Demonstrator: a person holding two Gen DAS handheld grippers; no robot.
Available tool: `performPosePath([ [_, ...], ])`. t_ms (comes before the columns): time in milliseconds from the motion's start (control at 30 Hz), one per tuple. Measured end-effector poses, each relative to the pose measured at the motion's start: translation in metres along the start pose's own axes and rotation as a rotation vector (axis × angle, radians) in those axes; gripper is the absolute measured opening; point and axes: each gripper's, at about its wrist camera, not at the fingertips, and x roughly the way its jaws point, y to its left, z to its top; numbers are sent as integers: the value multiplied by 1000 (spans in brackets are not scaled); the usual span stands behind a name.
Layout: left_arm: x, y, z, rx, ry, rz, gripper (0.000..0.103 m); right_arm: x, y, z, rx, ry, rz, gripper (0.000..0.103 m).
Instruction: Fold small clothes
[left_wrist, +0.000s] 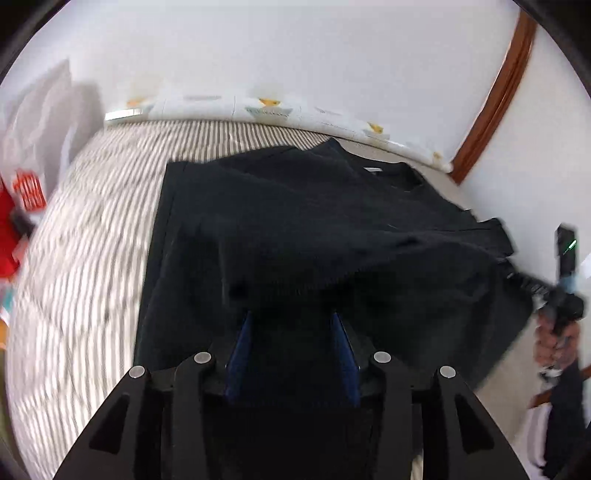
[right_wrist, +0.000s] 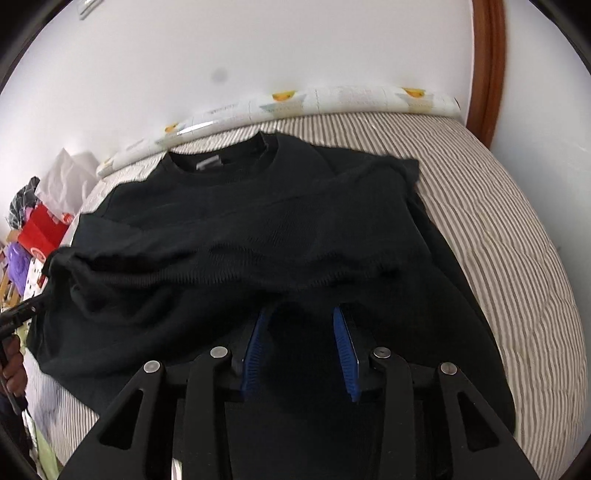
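A black T-shirt (left_wrist: 295, 221) lies on a striped bed (left_wrist: 92, 240), collar toward the wall; it also shows in the right wrist view (right_wrist: 258, 221). Its bottom hem is lifted and carried toward the collar, forming a raised fold across the middle. My left gripper (left_wrist: 291, 317) holds the hem's left part; the cloth drapes over its fingertips, and the blue pads (left_wrist: 240, 347) stand apart. My right gripper (right_wrist: 303, 314) holds the hem's right part the same way, tips hidden under cloth. The right gripper shows at the left wrist view's right edge (left_wrist: 561, 295).
A white wall and a rolled patterned mat (right_wrist: 332, 99) run along the bed's far side. A brown door frame (right_wrist: 487, 66) stands at the right. Red and white bags (right_wrist: 44, 229) and clutter sit left of the bed.
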Motion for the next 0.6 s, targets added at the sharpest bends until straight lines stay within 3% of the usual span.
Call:
performPosePath([
  [133, 14, 0, 28, 7, -49, 35, 41, 20, 2, 32, 29, -14, 14, 37],
  [267, 26, 29, 62, -129, -52, 11, 41, 38, -3, 66, 59, -47, -31, 34],
  [333, 25, 40, 70, -155, -61, 42, 39, 40, -9, 78, 71, -67, -60, 34],
  [467, 19, 54, 70, -137, -65, 52, 41, 36, -22, 91, 84, -102, -75, 38],
  [600, 28, 56, 66, -81, -25, 53, 41, 40, -37, 91, 68, -98, -118, 50],
])
